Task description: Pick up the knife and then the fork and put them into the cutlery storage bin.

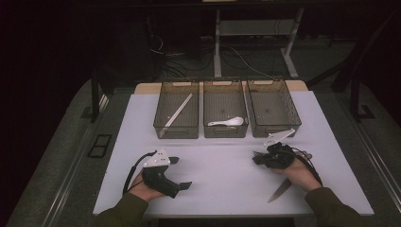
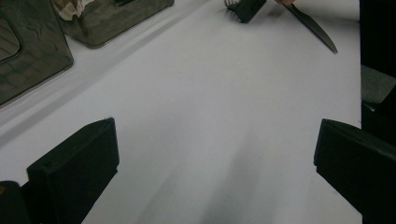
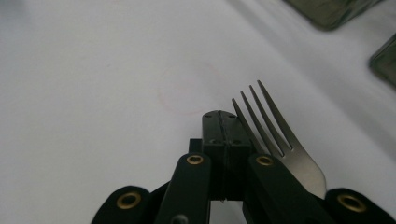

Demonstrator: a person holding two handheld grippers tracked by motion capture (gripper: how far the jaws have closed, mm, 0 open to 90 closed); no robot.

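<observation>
Looking down from the high view, the left gripper (image 1: 182, 172) rests wide open, empty. In the right gripper view, the right gripper (image 3: 220, 122) is clamped on a fork (image 3: 275, 140) above the table (image 3: 93, 93); no legible writing.

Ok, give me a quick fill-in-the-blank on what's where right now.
1. The right tongs are shut on a ___.
2. The spoon lies in the ___ bin of the three.
3. On the table, by the right hand, lies a ___.
4. The left tongs stand ___.
Missing words: fork; middle; knife; open.
</observation>
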